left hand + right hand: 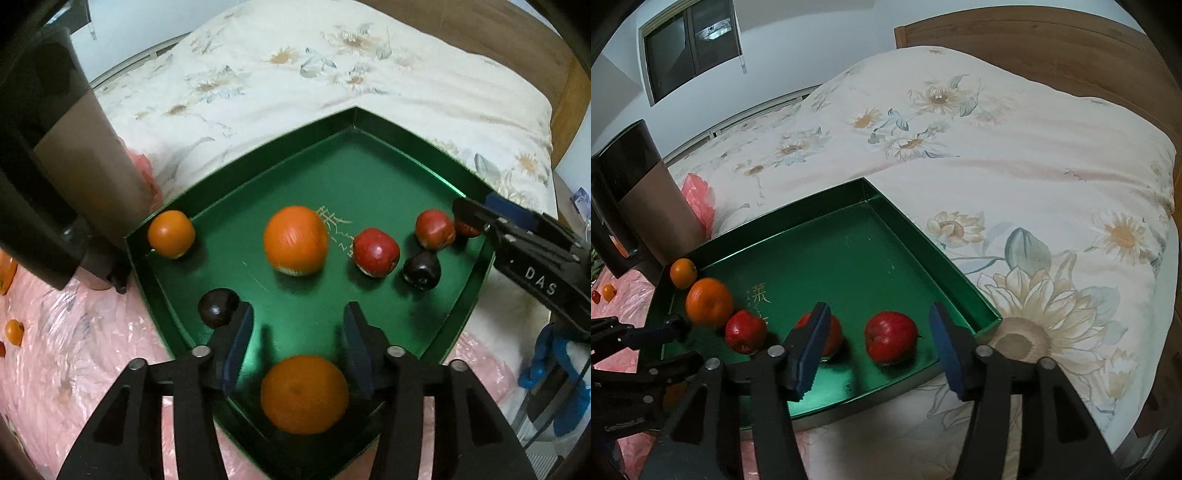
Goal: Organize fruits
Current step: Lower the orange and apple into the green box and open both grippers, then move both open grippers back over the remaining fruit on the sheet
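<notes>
Your green tray [369,173] sat on the bed [1034,166], one corner pointing away from you, about as wide as long. Most fruit was in it: three oranges, some red apples, two dark plums. Your left tool [299,332] had its jaws apart around the near orange [304,393], not pressing it. Your right tool [879,332] was wide apart over a red apple [891,341], holding nothing. I think you were nearly done; a small orange [14,331] lay outside on the pink sheet [92,354]
</notes>
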